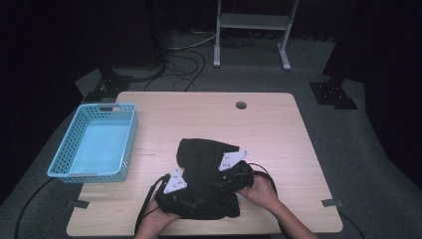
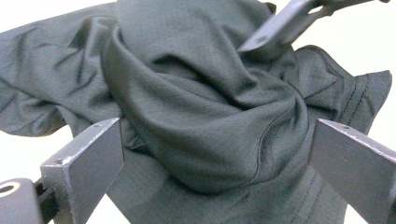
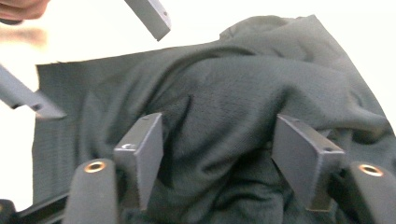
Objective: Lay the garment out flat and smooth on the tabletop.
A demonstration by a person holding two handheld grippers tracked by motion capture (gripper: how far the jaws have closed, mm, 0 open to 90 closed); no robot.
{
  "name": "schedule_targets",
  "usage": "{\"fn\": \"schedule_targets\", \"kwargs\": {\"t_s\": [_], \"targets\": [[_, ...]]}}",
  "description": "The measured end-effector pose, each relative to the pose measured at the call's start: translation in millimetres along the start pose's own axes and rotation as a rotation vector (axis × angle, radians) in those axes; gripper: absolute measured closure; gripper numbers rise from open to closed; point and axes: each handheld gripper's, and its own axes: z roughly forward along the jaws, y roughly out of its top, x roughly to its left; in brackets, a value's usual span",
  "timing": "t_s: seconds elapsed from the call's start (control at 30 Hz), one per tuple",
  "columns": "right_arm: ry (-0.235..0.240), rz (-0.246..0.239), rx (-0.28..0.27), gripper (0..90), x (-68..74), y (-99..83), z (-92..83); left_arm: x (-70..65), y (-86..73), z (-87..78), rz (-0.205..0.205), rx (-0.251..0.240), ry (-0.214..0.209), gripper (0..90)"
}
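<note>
I see the desk [image 1: 209, 114] with the dark garment [image 1: 206, 172] bunched near its front edge, a blue basket [image 1: 94, 142] at the left edge. My left gripper [image 2: 215, 158] stands released, cloth bulging between its jaws. My right gripper [image 3: 217, 158] also stands released, jaws apart over a fold.

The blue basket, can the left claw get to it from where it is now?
Probably yes: the blue basket sits apart from the left claw, with bare table between.
</note>
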Motion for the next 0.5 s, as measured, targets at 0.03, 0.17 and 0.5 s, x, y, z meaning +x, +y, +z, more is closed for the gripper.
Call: {"fn": "schedule_targets", "kwargs": {"t_s": [0.03, 0.17, 0.5], "targets": [[0.001, -0.006, 0.008, 45.5, -1.0, -0.5, 3.5, 0.1, 0.0, 1.0, 0.002, 0.002, -0.004, 2.6], [0.038, 0.006, 0.005, 71.7, -8.7, -4.6, 8.1, 1.2, -1.9, 7.1, -0.003, 0.023, -0.022, 2.6], [0.036, 0.058, -0.057, 79.1, -10.0, -12.0, -13.9, 1.1, -5.3, 14.0, -0.006, 0.068, -0.034, 2.6]]}}
